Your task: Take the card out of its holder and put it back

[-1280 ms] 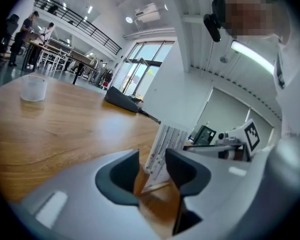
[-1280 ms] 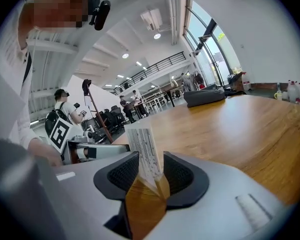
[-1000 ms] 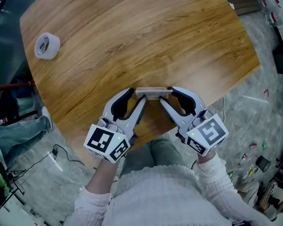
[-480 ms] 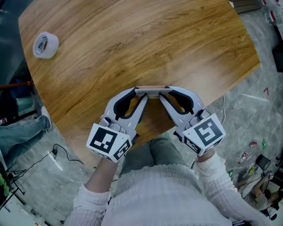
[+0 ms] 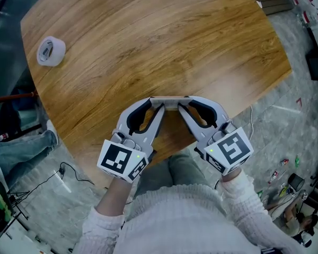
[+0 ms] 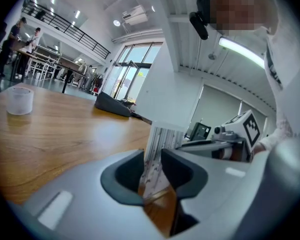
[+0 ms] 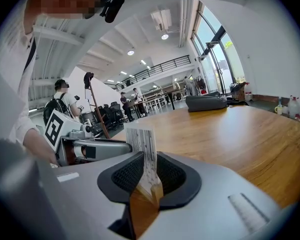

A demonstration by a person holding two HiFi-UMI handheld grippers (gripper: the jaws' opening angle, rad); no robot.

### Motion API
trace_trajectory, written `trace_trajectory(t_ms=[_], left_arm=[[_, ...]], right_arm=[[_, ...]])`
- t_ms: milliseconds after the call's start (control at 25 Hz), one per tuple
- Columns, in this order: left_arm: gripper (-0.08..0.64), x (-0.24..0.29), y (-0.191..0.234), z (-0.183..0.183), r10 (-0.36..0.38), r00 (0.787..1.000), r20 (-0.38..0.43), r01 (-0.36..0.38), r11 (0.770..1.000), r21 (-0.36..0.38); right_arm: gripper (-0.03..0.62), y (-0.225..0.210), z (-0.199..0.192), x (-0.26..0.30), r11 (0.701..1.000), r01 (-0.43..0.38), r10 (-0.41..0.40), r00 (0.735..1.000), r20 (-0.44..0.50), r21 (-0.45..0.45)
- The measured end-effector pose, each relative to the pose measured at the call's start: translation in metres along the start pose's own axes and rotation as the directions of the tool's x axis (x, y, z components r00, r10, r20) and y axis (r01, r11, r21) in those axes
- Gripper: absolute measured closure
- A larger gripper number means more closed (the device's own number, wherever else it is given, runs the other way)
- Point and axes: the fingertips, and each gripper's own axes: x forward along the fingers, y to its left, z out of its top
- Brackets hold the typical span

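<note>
The card in its holder (image 5: 170, 100) is a thin flat piece, seen edge-on, held above the near edge of the wooden table (image 5: 148, 36). My left gripper (image 5: 160, 104) grips its left end and my right gripper (image 5: 181, 104) its right end; both sets of jaws are closing on it. In the left gripper view the holder (image 6: 159, 145) stands upright between the dark pads of the left gripper (image 6: 152, 166), white and striped above, brownish below. In the right gripper view the same piece (image 7: 142, 143) stands between the ribbed pads of the right gripper (image 7: 149, 176).
A roll of clear tape (image 5: 51, 51) lies at the table's far left corner. A dark flat object (image 7: 206, 103) lies at the table's far end. The person's knees (image 5: 185, 171) are just under the near edge. Cables and clutter lie on the floor around.
Both grippers have closed from wide open onto the ends of the card holder. The holder has turned from lying flat to standing on edge and has shifted slightly away from me.
</note>
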Motion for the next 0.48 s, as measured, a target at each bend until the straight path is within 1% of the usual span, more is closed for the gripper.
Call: trace_trajectory(t_ms=[480], left_arm=[[0.466, -0.006, -0.010, 0.025, 0.002, 0.999, 0.050, -0.004, 0.999, 0.034]], right_arm=[[0.515, 0.003, 0.023, -0.010, 1.000, 0.009, -0.009, 0.999, 0.053, -0.007]])
